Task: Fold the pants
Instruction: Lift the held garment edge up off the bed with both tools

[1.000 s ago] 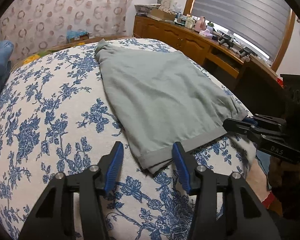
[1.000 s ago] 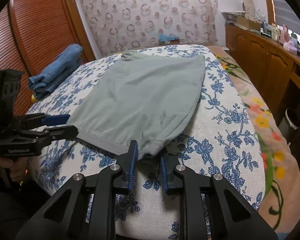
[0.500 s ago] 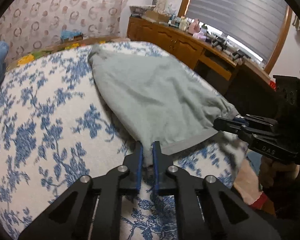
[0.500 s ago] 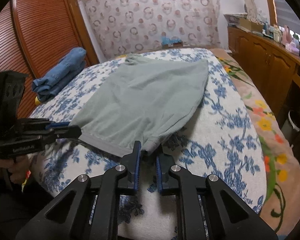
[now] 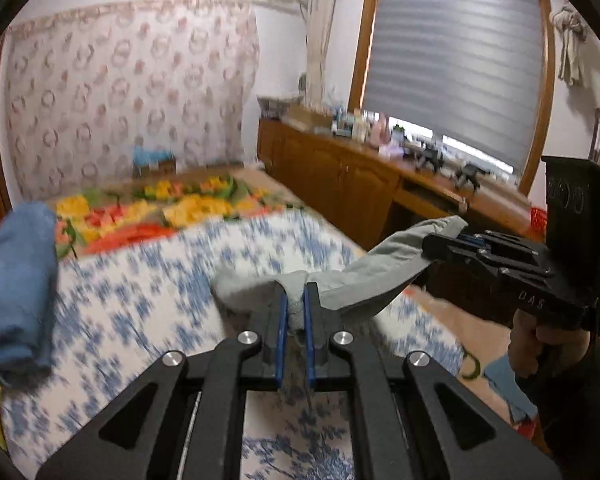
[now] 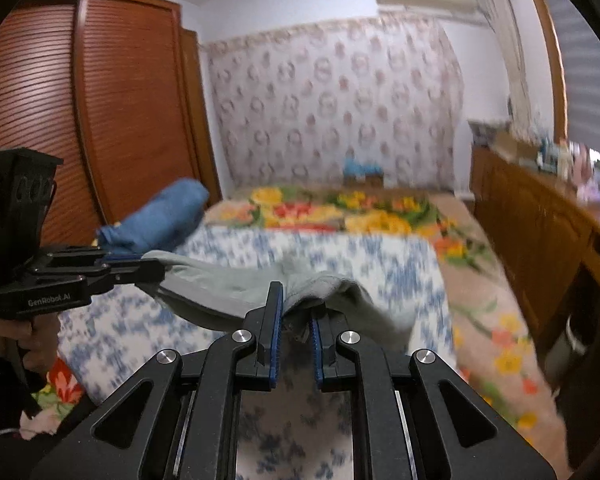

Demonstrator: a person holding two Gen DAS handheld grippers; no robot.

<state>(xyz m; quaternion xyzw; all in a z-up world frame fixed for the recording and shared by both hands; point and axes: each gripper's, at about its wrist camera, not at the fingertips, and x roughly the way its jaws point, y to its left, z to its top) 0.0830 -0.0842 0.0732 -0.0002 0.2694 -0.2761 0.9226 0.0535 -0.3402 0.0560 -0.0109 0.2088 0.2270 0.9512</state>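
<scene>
Grey-green pants (image 5: pixel 372 276) hang lifted above the near edge of the bed (image 5: pixel 148 280), stretched btwn two grippers. Left gripper (image 5: pixel 295 312) and right gripper (image 6: pixel 296 320) each clamp a hem corner; blue folded jeans (image 6: pixel 164 212) lie at the bed's left edge.

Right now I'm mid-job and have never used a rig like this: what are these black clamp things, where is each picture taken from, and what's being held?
These are two hand-held grippers, each worked by a person's hand, with a camera looking forward along its fingers.

The left wrist view shows the left gripper at the bottom and the right gripper at the side. The right wrist view shows the right gripper at the bottom and the left gripper at the side.

Each is shut on one end of the near edge of the grey-green pants, which are raised off the blue-flowered bedspread and sag between the two. The jaws have just been closing on the cloth.

A blue denim bundle lies further left. The views are motion-blurred.
</scene>
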